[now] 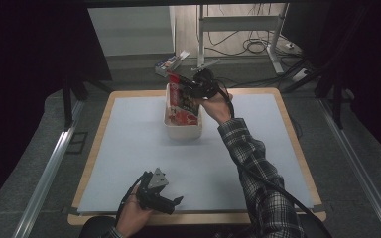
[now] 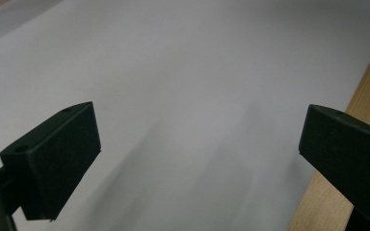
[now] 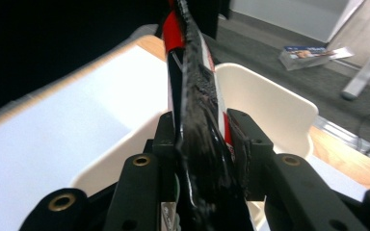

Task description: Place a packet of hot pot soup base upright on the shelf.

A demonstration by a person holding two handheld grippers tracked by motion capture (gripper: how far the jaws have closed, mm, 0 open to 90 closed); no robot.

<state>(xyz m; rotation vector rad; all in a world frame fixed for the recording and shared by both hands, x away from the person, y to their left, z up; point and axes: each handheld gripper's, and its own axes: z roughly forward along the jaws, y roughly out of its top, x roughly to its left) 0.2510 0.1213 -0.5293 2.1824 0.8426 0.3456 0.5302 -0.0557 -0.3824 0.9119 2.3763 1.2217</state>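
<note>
Room: dim, with grey carpet around the counter, a metal desk frame and loose cables at the far side, and a small printed box (image 1: pixel 171 63) lying on the floor beyond the far edge.
Counter (image 1: pixel 129 148): wood-rimmed, covered by a pale grey-blue mat; the wooden rim shows at the right edge of the left gripper view.
Person: a plaid sleeve (image 1: pixel 258 173) reaches from the near right toward the far middle of the counter; the other hand sits at the near edge.
White bin (image 1: pixel 182 130): stands on the mat at the far middle, open at the top, with red packets lying inside it.
Right gripper (image 1: pixel 191 91): held over the bin's far end, jaws clenched on a packet; in the right gripper view both jaws press flat against its 2 faces.
Red and black packet (image 3: pixel 200 96): pinched on edge between the right jaws, standing above the bin's opening, partly inside the rim.
Left gripper (image 1: pixel 171 202): low over the near edge of the mat, well apart from the bin, jaws spread wide with bare mat between them.
</note>
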